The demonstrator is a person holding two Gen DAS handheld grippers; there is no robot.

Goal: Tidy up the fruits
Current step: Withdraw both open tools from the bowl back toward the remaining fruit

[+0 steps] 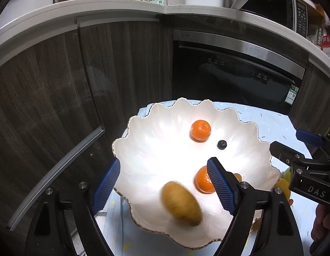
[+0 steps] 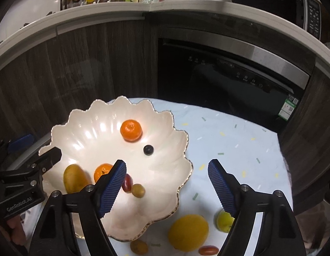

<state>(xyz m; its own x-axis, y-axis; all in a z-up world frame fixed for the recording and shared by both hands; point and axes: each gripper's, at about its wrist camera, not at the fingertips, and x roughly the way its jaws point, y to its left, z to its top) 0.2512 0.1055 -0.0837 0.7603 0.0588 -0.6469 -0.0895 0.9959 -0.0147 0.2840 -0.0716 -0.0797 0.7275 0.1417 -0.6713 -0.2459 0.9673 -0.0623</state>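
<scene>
A white scalloped bowl (image 1: 143,115) (image 2: 182,136) sits on a pale blue tablecloth. In it lie two mandarins (image 1: 200,130) (image 1: 203,180), a blueberry (image 1: 222,144) and a blurred yellow-brown oval fruit (image 1: 181,203). The right wrist view also shows a red grape tomato (image 2: 127,183) and a small olive fruit (image 2: 138,190) in the bowl. My left gripper (image 1: 164,162) hangs open over the bowl's near side, with the oval fruit lying below its pads. My right gripper (image 2: 167,163) stands open over the bowl's right rim, holding nothing.
On the cloth near the bowl lie a large yellow fruit (image 2: 188,232), a green-yellow fruit (image 2: 224,221), a small brownish fruit (image 2: 139,247) and a red tomato (image 2: 208,250). Dark cabinets and a built-in appliance (image 2: 229,74) stand behind. A hand (image 1: 322,219) shows at right.
</scene>
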